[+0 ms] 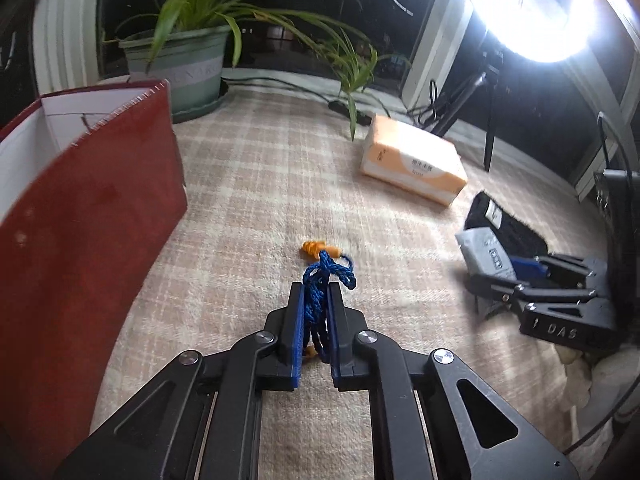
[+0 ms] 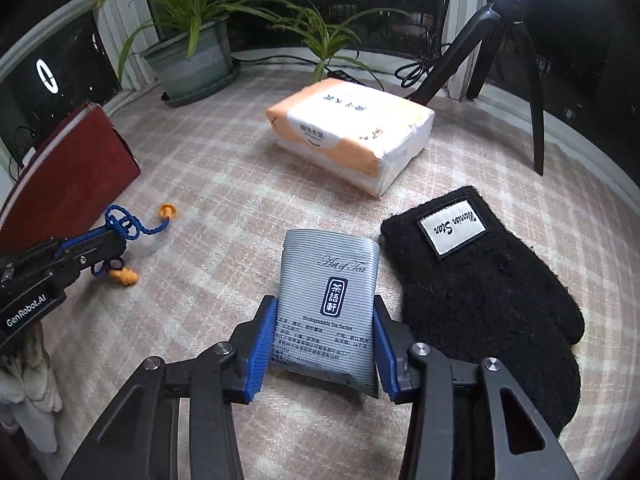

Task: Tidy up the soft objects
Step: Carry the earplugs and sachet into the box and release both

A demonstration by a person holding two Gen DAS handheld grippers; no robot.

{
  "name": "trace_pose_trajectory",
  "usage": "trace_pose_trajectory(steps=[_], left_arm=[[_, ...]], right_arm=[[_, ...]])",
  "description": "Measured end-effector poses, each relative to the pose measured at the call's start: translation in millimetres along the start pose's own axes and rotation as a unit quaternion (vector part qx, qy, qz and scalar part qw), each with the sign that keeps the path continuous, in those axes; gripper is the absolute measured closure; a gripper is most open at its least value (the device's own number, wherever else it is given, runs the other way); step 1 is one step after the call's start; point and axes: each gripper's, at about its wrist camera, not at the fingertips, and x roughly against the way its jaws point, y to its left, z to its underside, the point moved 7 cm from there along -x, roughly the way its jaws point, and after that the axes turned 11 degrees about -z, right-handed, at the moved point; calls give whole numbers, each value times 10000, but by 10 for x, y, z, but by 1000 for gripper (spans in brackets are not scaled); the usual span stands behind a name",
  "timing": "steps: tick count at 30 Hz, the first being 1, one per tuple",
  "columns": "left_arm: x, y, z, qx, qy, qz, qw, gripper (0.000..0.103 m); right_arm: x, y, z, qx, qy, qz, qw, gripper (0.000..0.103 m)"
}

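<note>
I have the corded earplugs (image 1: pixel 320 276) pinched tight in my left tongs (image 1: pixel 314 292), just off the counter (image 1: pixel 248 208) near the red box (image 1: pixel 92 200). My right tongs (image 2: pixel 325 320) clasp the tea sachet (image 2: pixel 328 304). Glove (image 2: pixel 492 288) and tissue pack (image 2: pixel 352 132) remain unsorted, I judge.

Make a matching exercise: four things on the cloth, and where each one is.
Things:
1. blue cord
2. tea sachet
3. black glove
4. tissue pack

Places:
A. lying free beside the sachet
B. clamped in the left gripper
C. near the potted plant
D. between the pads of the right gripper

Pairs: 1-B, 2-D, 3-A, 4-C
</note>
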Motion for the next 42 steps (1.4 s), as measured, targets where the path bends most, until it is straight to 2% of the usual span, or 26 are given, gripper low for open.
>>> trace_pose_trajectory(steps=[17,26,33,42], left_arm=[[677,13,-367,324,-670,281,9968,94],[1278,365,-622,665,-1218,257,9900,94],[1675,822,-653,1016,-1536,-82,9829,94],[1974,1612,-402,1552,-1590,-937,9705,94]], right_arm=[[532,465,-465,525,-604,-228,9965,62],[699,949,-886,1058,-839,-506,9895,62],[630,1507,-1193,1599,-872,-846,9796,62],[340,2264,-1399,2209,-697,-1210,9652,62]])
